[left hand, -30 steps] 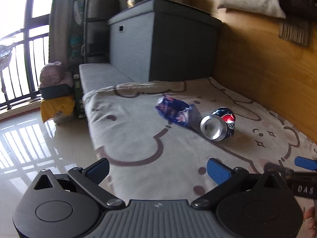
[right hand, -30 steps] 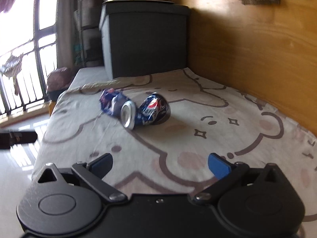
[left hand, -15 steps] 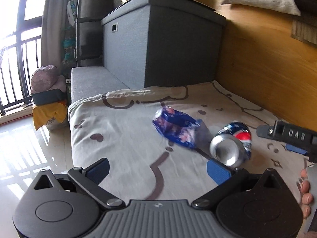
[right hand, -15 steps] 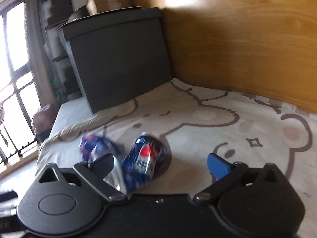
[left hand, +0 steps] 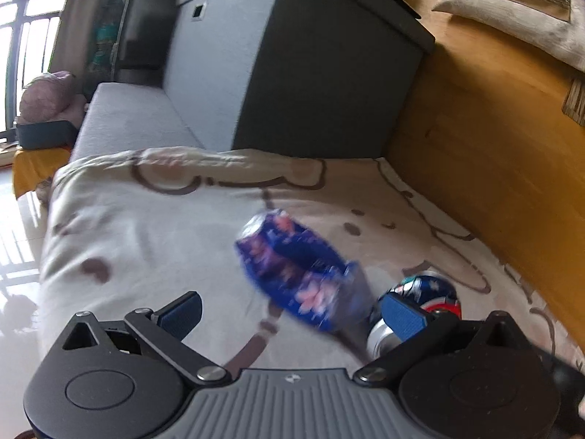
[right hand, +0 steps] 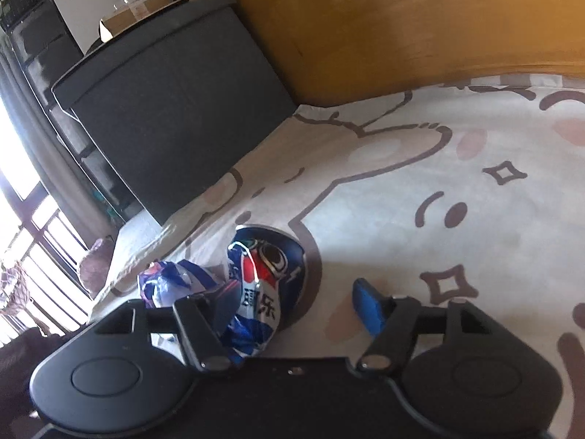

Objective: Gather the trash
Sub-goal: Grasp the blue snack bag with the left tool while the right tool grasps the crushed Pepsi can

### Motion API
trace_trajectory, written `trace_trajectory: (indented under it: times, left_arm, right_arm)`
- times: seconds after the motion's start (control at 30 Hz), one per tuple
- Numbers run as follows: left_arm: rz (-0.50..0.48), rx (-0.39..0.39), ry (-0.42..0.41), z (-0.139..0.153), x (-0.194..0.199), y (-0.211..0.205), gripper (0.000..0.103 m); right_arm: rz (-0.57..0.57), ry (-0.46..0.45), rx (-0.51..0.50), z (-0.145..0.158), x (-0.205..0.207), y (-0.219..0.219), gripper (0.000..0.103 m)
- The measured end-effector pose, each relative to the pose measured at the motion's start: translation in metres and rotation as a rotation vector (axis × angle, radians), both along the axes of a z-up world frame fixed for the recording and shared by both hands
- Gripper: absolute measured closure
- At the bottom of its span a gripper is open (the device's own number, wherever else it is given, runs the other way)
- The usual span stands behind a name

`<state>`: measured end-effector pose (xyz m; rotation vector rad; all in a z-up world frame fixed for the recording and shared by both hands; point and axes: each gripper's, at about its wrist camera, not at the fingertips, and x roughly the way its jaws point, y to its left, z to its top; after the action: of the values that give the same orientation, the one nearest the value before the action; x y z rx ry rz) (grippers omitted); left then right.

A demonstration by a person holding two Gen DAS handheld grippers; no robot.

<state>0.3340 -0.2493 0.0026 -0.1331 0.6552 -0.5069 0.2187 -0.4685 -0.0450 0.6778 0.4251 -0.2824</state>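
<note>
The right gripper (right hand: pixel 292 303), jaws half-wide and just closing, straddles the crushed can (right hand: pixel 263 278) with a gap at its right pad, while the left gripper (left hand: pixel 292 311) gapes wide before the blue wrapper (left hand: pixel 296 274). Nothing is collected yet: both pieces lie mid-blanket (left hand: pixel 153 226), toward its wall-side edge. Both grippers have come much closer since a second ago.

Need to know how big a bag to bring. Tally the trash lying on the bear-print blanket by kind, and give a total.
Crushed soda can: 1
Crumpled blue wrapper: 1
Total: 2 pieces of trash, lying side by side on the blanket.
</note>
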Motion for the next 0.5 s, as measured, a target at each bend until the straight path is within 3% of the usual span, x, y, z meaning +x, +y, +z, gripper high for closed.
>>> trace_trajectory:
  times: [0.23, 0.5]
  left_arm:
    - [0.035, 0.009, 0.044, -0.001, 0.043, -0.026, 0.000]
    - [0.186, -0.014, 0.227, -0.006, 0.081, -0.048, 0.000]
  right_arm:
    - [0.003, -0.025, 0.049, -0.002, -0.002, -0.005, 0.037]
    - [0.009, -0.029, 0.049, -0.003, -0.003, -0.004, 0.042]
